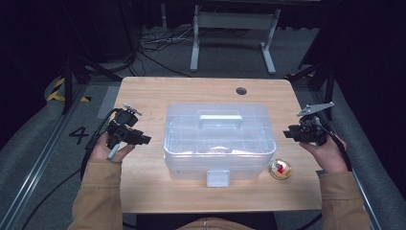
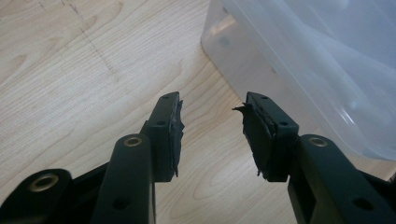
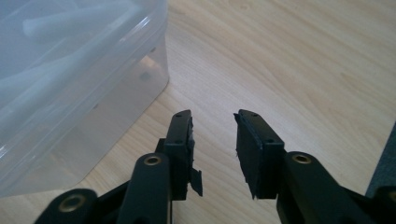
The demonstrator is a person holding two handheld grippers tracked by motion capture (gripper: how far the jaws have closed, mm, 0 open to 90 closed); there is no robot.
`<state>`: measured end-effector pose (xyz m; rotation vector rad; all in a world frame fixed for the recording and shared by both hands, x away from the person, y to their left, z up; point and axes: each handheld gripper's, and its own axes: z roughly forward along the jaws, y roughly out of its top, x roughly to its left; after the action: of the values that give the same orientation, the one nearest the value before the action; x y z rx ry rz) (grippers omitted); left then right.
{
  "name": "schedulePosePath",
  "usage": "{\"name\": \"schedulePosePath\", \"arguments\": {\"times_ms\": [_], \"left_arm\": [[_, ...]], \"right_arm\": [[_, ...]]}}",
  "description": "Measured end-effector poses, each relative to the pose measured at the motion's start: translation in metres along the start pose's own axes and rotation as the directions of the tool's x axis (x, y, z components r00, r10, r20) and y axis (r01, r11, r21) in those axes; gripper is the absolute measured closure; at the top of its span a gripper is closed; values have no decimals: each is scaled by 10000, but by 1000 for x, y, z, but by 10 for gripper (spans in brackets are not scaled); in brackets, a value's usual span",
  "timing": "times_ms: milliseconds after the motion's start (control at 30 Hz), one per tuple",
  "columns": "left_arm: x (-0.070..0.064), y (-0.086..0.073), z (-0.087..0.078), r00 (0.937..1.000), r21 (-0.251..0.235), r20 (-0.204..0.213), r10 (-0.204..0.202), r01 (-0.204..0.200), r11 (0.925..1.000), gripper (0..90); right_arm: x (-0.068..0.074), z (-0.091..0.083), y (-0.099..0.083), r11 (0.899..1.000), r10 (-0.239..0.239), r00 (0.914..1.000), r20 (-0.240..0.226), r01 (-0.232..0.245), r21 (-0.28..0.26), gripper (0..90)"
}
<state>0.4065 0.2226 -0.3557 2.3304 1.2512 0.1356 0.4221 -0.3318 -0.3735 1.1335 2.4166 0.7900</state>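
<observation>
A clear plastic storage box [image 1: 219, 139] with a lid, a top handle [image 1: 219, 120] and a front latch [image 1: 218, 178] sits shut in the middle of the wooden table [image 1: 143, 191]. My left gripper [image 1: 146, 140] hovers left of the box, open and empty; in the left gripper view [image 2: 212, 109] the box corner [image 2: 299, 56] lies ahead to the right. My right gripper [image 1: 287, 133] hovers right of the box, open and empty; in the right gripper view [image 3: 214, 119] the box [image 3: 70, 84] lies to the left.
A small round gold-rimmed object with red and white inside [image 1: 280, 169] lies on the table by the box's front right corner. A round cable hole [image 1: 241, 90] sits near the table's far edge. Cables and a desk frame [image 1: 234, 28] are on the floor beyond.
</observation>
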Motion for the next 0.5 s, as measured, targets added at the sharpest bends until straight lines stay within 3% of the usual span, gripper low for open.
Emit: {"name": "schedulePosePath", "arguments": {"times_ms": [167, 267, 500], "left_arm": [[1, -1, 0, 9994, -34, 260, 213, -212, 9998, 572], [3, -1, 2, 9968, 232, 784, 122, -141, 9996, 543], [1, 0, 2, 9959, 175, 805, 407, -423, 9990, 534]], "right_arm": [[-3, 2, -1, 9998, 179, 9998, 43, -179, -45, 624], [-3, 6, -1, 9997, 264, 9996, -70, -264, 12, 607], [-2, 8, -1, 9997, 258, 9996, -105, -258, 26, 584]]}}
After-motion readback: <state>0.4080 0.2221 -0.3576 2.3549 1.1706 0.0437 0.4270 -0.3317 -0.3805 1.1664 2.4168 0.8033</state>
